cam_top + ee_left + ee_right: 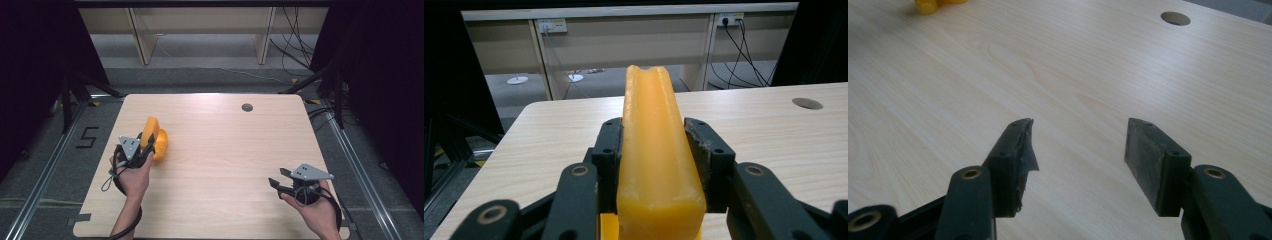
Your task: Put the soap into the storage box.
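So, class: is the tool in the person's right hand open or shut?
Open. The right tool has its two black jaws standing well apart, with bare wooden table between them and nothing held.

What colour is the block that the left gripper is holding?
The block is orange-yellow, seen best in the left gripper view.

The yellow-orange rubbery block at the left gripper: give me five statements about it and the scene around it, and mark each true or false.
1. The left gripper is clamped on the yellow-orange rubbery block. True.
2. The right gripper holds a second block. False: its jaws stand open with nothing between them, above the light wooden table.
3. The block stands higher than the jaws that hold it. True.
4. The round dark hole in the tabletop lies near the person's edge. False: it lies near the far edge.
5. The two grippers touch each other. False: they are far apart, at opposite sides of the table.
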Demonstrator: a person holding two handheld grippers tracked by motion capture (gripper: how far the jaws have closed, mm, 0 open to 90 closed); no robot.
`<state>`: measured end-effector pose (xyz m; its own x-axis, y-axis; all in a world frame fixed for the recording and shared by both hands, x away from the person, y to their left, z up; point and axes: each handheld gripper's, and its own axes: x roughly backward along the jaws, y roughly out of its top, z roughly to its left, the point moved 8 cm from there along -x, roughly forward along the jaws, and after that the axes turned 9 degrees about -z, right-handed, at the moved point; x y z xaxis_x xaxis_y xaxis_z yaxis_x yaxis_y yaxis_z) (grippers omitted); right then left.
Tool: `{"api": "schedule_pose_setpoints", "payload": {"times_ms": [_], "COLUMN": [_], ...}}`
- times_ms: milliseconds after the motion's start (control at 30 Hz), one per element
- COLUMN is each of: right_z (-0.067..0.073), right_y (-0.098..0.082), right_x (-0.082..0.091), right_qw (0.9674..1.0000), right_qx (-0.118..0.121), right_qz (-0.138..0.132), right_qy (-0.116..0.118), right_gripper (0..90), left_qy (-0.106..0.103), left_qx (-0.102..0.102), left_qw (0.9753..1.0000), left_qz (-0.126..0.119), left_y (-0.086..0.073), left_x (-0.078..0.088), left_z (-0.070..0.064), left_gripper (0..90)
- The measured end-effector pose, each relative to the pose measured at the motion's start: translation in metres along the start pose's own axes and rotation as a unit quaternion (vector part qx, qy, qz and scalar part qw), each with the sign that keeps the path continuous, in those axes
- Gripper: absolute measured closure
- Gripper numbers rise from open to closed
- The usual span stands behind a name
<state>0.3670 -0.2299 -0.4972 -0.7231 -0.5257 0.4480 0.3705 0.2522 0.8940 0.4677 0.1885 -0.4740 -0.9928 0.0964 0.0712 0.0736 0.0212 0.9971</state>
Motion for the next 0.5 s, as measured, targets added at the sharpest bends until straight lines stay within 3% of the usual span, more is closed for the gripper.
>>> {"api": "schedule_pose_setpoints", "payload": {"times_ms": [333,400,500], "right_z": [-0.0013,0.0013,-0.0022], "right_y": [0.0000,-0.0014,0.0009], "right_x": [-0.0009,-0.0009,-0.0017], "right_qw": [0.9999,1.0000,0.9997], "right_qx": [0.012,-0.001,0.023], "right_qz": [0.000,0.003,-0.006], "right_qy": [0.006,0.002,0.003], "right_gripper": [45.1,45.1,45.1], "left_qy": [0.006,0.006,0.009], "left_qx": [0.001,0.002,0.000], "left_qw": [1.0000,1.0000,0.9999], "left_qz": [0.007,0.006,0.008], "left_y": [-0.0083,-0.0092,-0.0109], "left_x": [-0.0053,-0.0067,-0.0088], "left_z": [0.0015,0.0013,0.0022], "left_gripper": [60.9,60.9,60.9]}}
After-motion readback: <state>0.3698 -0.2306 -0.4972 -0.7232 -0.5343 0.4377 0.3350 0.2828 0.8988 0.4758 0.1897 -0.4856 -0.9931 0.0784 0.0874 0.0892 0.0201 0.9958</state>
